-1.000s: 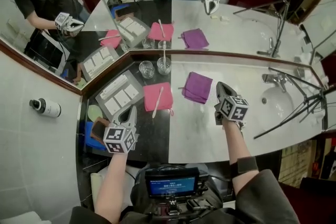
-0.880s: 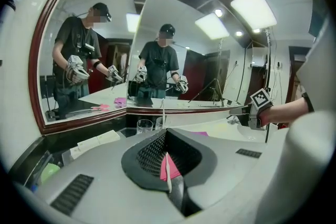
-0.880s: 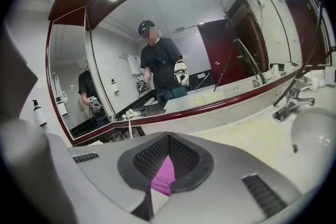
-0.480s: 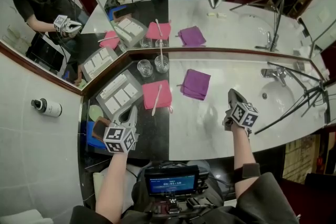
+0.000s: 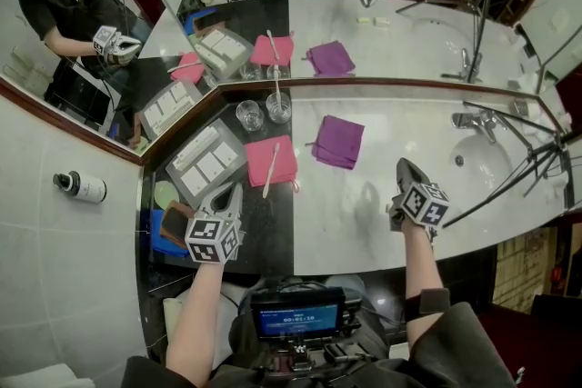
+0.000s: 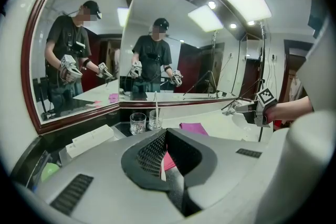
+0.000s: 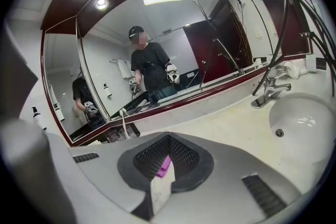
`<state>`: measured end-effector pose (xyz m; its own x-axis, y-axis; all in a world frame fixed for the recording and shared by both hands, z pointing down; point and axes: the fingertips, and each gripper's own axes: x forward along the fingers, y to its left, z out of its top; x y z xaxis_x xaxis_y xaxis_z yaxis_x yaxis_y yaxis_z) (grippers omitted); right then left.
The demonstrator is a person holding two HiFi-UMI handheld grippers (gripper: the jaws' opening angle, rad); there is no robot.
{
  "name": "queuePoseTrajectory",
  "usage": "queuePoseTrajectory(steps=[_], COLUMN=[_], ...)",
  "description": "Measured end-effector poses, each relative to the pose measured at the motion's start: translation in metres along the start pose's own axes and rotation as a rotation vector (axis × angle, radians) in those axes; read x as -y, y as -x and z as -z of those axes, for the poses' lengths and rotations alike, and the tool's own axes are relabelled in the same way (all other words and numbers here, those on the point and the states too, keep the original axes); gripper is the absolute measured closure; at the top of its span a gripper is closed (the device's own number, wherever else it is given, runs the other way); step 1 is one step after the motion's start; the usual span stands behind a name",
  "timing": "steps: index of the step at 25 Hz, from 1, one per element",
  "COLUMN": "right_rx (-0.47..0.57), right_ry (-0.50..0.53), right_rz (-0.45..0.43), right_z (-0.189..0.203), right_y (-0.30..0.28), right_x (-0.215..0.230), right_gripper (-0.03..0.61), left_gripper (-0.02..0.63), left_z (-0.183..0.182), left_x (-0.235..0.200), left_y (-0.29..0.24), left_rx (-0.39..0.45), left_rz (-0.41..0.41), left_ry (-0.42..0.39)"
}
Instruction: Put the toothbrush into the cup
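**Grippers.** Both tongs are clenched on nothing. My left gripper hangs over the dark counter, just short of the pink cloth. My right gripper sits well apart over the white counter, near the sink.

**Task item.** The toothbrush lies flat along the pink cloth, not yet picked up.

**Risks, in my judgement.**
- The toothbrush is thin and rests on soft fabric. Jaws closing low could pinch the cloth with it and drag the cloth toward the glasses.
- A grip far from its middle would let it swing or slip on the way over.
- The two glasses stand close together at the mirror corner. A careless approach could knock one into the other or tip it.
- Neither gripper can take anything until its jaws part.

**Containers.**
- The right glass already holds an upright white brush.
- The left glass looks empty.
- The tray beside the pink cloth carries flat white packets.
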<state>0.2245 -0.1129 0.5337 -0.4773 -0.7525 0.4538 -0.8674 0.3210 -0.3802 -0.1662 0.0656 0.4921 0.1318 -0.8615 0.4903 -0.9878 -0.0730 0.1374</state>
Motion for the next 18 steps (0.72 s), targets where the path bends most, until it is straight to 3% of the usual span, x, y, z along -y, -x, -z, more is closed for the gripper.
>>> queuePoseTrajectory(steps=[4, 8, 14, 18], right_rx=[-0.005, -0.038, -0.089, -0.100], right_ry=[0.001, 0.029, 0.032, 0.012], right_rz=[0.005, 0.022, 0.072, 0.103], right_z=[0.004, 0.011, 0.030, 0.041], right_y=[0.006, 0.010, 0.018, 0.029], right_x=[0.001, 0.004, 0.022, 0.036], right_gripper=[0.571, 0.571, 0.571, 0.571], left_gripper=[0.600, 0.542, 0.459, 0.459], left_z=[0.010, 0.020, 0.046, 0.067], left_x=[0.005, 0.011, 0.026, 0.027], left_y=[-0.014, -0.039, -0.090, -0.120], left_rx=[-0.050, -0.120, -0.276, -0.382], left_rz=[0.029, 0.069, 0.149, 0.181], left_ry=[-0.016, -0.035, -0.072, -0.088])
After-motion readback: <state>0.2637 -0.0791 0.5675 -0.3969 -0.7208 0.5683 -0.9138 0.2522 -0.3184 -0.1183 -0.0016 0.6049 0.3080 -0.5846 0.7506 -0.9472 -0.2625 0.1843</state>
